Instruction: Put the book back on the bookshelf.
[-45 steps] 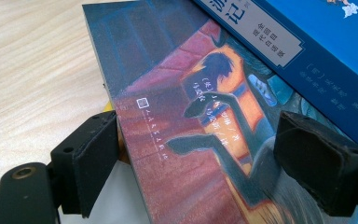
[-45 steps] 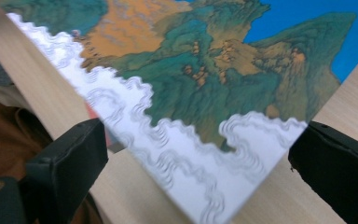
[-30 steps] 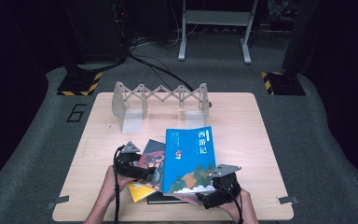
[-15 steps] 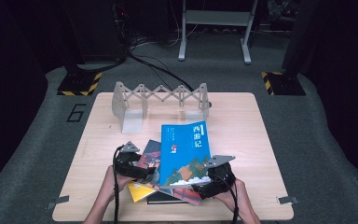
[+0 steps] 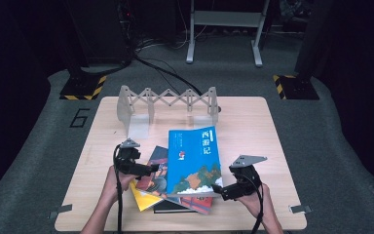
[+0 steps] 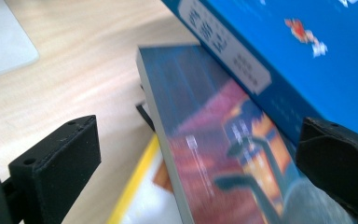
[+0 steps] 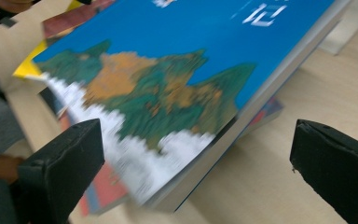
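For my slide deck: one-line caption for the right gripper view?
Open right claw frames the near corner of a blue book topping a stack on the table.

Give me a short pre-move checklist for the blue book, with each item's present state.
1. Left gripper open, jaws just widened: ok.
2. Right gripper clamped on the blue book: not ok; its jaws stand wide, the corner loose between them.
3. Blue book lies flat on the stack: not ok; its near corner is raised off the book below.
4. Expanding book rack standing, slots free: ok.
5. Table bare between stack and rack: ok.
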Tool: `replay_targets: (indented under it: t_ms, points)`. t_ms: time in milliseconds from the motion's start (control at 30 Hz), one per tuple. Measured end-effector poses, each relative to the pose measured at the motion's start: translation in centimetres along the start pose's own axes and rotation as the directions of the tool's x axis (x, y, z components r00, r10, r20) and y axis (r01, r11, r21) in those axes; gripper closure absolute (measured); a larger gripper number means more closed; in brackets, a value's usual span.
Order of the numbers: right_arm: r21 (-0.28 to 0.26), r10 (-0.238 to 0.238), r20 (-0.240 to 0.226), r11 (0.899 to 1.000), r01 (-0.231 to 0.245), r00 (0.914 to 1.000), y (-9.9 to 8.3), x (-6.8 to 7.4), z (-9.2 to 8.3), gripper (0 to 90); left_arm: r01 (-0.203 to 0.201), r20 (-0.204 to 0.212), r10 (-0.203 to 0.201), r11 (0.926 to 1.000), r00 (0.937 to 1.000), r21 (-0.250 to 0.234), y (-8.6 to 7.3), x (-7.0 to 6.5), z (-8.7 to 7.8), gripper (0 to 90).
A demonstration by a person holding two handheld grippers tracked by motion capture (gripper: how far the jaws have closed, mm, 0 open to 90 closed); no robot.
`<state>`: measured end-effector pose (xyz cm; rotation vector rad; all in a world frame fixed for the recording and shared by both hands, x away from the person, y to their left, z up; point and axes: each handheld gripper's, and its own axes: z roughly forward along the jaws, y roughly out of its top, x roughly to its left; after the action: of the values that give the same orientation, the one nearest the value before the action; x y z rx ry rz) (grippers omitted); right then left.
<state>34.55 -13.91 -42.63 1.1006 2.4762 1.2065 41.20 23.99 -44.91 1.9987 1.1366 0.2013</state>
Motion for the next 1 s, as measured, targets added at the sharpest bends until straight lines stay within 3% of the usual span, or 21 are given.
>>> replay_targets:
  t_ms: [133, 167, 200, 433, 600, 800, 833, 1000]
  points:
    - [0.003, 0.018, 0.015, 1.000, -0.018, 0.9997, 1.4, -0.4, 1.2, 3.6, 0.035, 0.013, -0.035, 0.9994, 0.9993, -0.004, 1.4, 0.1, 0.8, 0.0]
    - [0.015, 0.028, 0.009, 0.999, -0.029, 0.9996, 2.0, -0.5, 2.0, 4.2, 0.040, -0.003, -0.040, 0.9991, 0.9992, -0.012, 1.8, 0.0, 1.1, 0.0]
    - [0.016, 0.030, 0.022, 0.999, -0.031, 0.9993, 2.3, -0.5, 2.4, 4.9, 0.029, -0.002, -0.029, 0.9996, 0.9996, -0.007, 2.2, 0.1, 1.4, 0.0]
    - [0.055, 0.053, 0.034, 0.997, -0.055, 0.9980, 2.8, -1.0, 4.4, 7.3, 0.051, -0.013, -0.051, 0.9985, 0.9986, 0.016, 4.4, 0.4, 3.2, 0.0]
    - [0.061, 0.072, 0.030, 0.995, -0.073, 0.9970, 2.6, -1.2, 4.7, 7.2, 0.048, 0.000, -0.048, 0.9982, 0.9988, 0.036, 5.2, 0.5, 4.3, 0.0]
    - [0.056, 0.093, 0.057, 0.994, -0.096, 0.9940, 2.7, -0.8, 4.9, 7.1, 0.068, 0.029, -0.068, 0.9977, 0.9973, 0.009, 5.9, 0.7, 5.4, 1.4]
    - [0.057, 0.091, 0.058, 0.994, -0.095, 0.9941, 2.7, -0.8, 4.9, 7.1, 0.074, 0.054, -0.075, 0.9971, 0.9957, 0.016, 6.1, 0.9, 5.7, 1.7]
    - [0.051, 0.091, 0.066, 0.994, -0.095, 0.9937, 2.7, -0.7, 4.9, 7.3, 0.070, 0.067, -0.072, 0.9973, 0.9952, 0.021, 6.5, 0.8, 6.2, 4.4]
